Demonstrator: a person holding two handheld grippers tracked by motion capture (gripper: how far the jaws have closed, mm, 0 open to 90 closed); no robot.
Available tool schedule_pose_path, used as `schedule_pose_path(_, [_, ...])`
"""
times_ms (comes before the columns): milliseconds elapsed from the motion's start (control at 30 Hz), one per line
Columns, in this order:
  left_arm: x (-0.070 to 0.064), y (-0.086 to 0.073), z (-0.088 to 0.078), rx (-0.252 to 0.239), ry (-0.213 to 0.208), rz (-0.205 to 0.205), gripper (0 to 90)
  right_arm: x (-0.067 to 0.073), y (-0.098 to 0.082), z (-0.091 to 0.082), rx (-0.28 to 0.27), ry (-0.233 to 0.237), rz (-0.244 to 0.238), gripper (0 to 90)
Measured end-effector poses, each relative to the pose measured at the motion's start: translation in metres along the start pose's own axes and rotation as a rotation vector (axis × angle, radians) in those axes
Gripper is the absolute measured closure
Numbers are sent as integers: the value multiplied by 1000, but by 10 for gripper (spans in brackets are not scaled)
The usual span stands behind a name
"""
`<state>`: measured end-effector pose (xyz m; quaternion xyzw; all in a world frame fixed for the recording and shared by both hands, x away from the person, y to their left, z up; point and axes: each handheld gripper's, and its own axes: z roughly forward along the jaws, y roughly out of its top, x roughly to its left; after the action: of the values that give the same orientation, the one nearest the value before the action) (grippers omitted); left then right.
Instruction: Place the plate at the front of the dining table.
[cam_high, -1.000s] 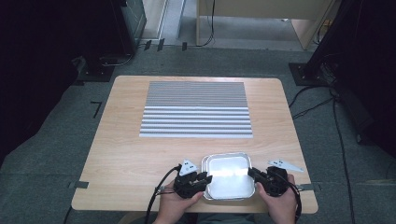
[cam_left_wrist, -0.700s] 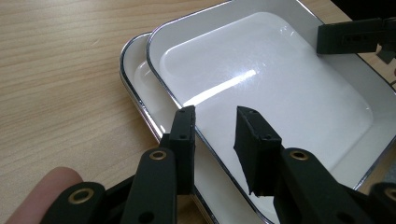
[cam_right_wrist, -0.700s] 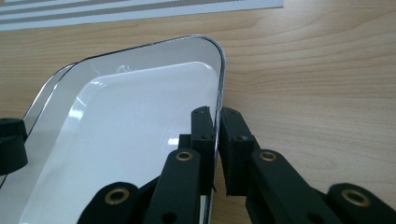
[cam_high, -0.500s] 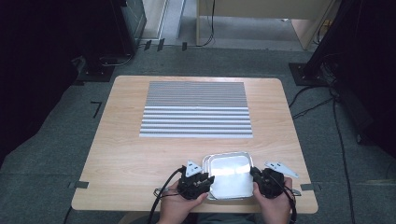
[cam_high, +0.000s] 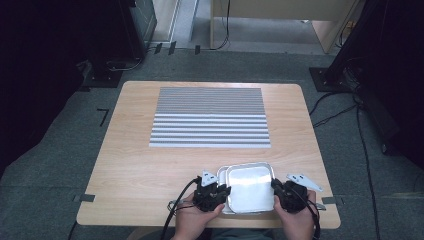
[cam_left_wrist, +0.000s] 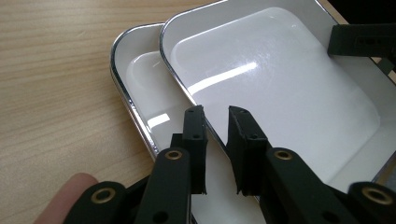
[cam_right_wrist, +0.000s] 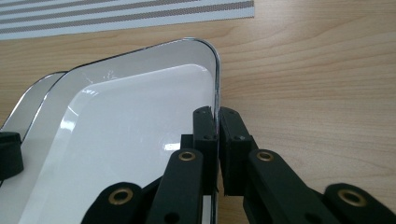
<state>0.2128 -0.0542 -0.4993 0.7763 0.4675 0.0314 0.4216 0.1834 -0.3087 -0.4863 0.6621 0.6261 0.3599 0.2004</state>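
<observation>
Two shiny metal trays lie stacked near the table's front edge. The upper tray (cam_high: 250, 187) (cam_left_wrist: 280, 93) (cam_right_wrist: 130, 130) sits offset to the right, so the lower tray (cam_high: 222, 175) (cam_left_wrist: 140, 84) (cam_right_wrist: 32, 100) shows its left rim. My left gripper (cam_high: 216, 189) (cam_left_wrist: 217, 116) is open, its jaws straddling the upper tray's left rim with a gap. My right gripper (cam_high: 276, 189) (cam_right_wrist: 218, 116) is shut on the upper tray's right rim.
A grey-and-white striped mat (cam_high: 210, 117) (cam_right_wrist: 116, 11) covers the far middle of the wooden table (cam_high: 140, 165). The table's front edge runs just below the hands. Cables trail from both grippers towards the person.
The upper tray has shifted slightly right, uncovering the lower tray's left rim. Both hands have moved a little with it.
</observation>
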Motion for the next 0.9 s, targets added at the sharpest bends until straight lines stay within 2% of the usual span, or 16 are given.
schedule_pose_path(100, [-1,2,0,3,10,8,824,1,0,0,1,-7,-11,874])
schedule_pose_path(200, [1,2,0,1,0,-7,827,0,0,0,2,-5,-19,868])
schedule_pose_path(367, [3,1,0,1,-15,-44,818,-5,1,-1,10,40,1,854])
schedule_pose_path(500, [7,2,1,6,-34,-107,806,-11,2,-4,13,73,23,841])
schedule_pose_path(633, [6,3,1,10,-27,-153,817,-11,2,-4,24,82,26,841])
schedule_pose_path(800, [6,1,2,14,-34,-218,798,-10,2,-5,31,78,20,853])
schedule_pose_path(900, [4,-3,5,19,-37,-256,790,-8,1,-6,32,57,20,857])
